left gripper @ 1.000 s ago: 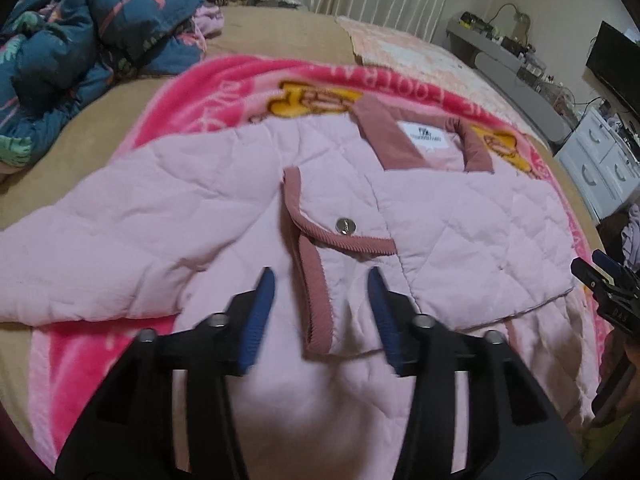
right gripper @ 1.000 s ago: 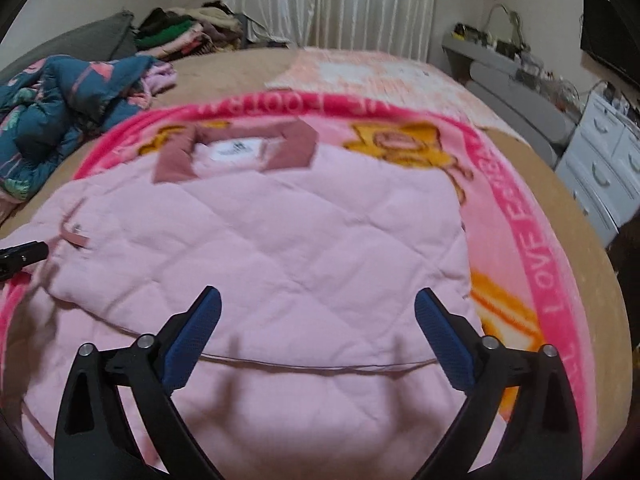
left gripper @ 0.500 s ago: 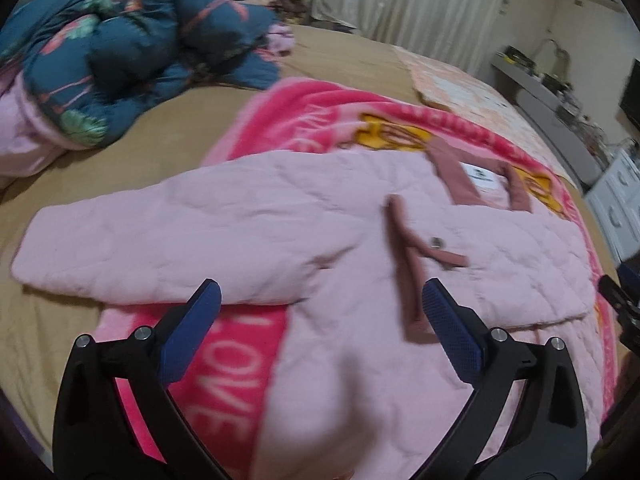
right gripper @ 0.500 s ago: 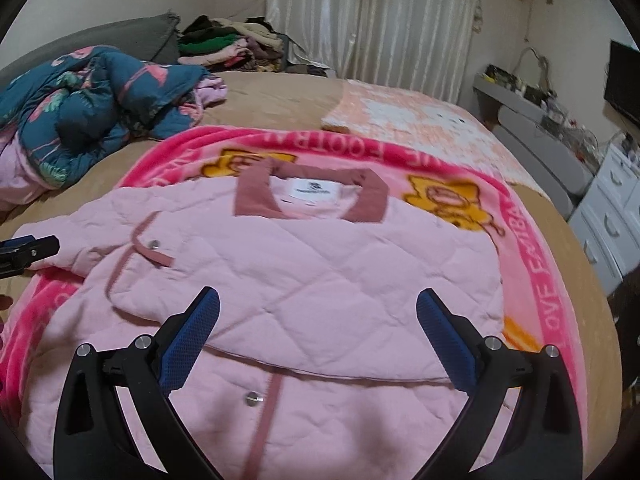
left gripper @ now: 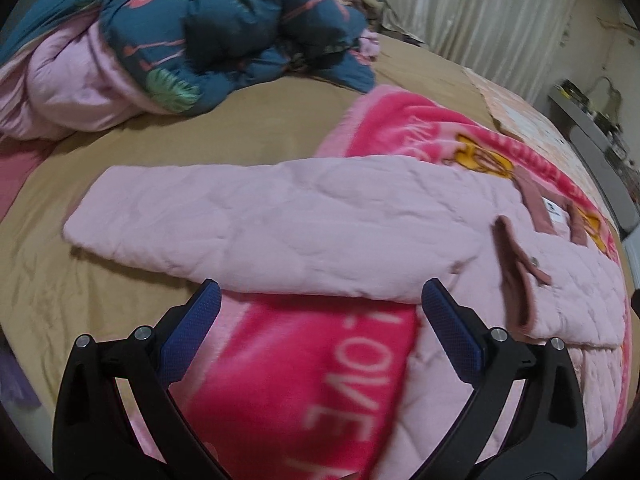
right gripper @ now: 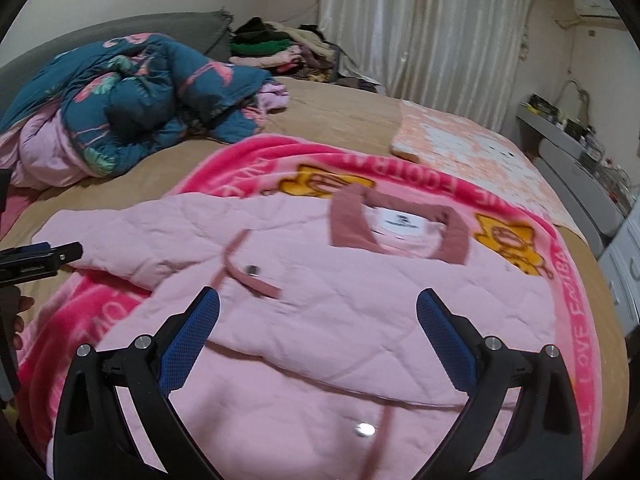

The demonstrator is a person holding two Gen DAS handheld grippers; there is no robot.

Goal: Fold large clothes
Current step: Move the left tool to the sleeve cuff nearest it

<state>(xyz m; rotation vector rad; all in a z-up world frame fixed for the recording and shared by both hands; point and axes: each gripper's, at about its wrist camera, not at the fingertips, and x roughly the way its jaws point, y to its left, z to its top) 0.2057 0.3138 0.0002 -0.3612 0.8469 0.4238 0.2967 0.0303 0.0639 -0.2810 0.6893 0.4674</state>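
A pale pink quilted jacket with a dusty-rose collar lies flat on a bright pink blanket on the bed. Its right side is folded over the body, and its left sleeve stretches straight out onto the tan bedsheet. My left gripper hangs open just short of that sleeve's lower edge, nothing between its blue pads. My right gripper hovers open over the folded front, holding nothing. The left gripper's tip shows at the left edge of the right wrist view.
A crumpled teal flamingo-print quilt with a pink lining sits at the far left of the bed. A heap of clothes lies by the curtains. A pale patterned cloth covers the far right. Drawers stand beside the bed.
The left gripper's jaws widened from around the jacket's front placket and swung left toward the outstretched sleeve. The right gripper pulled back and rose, so more of the jacket shows.
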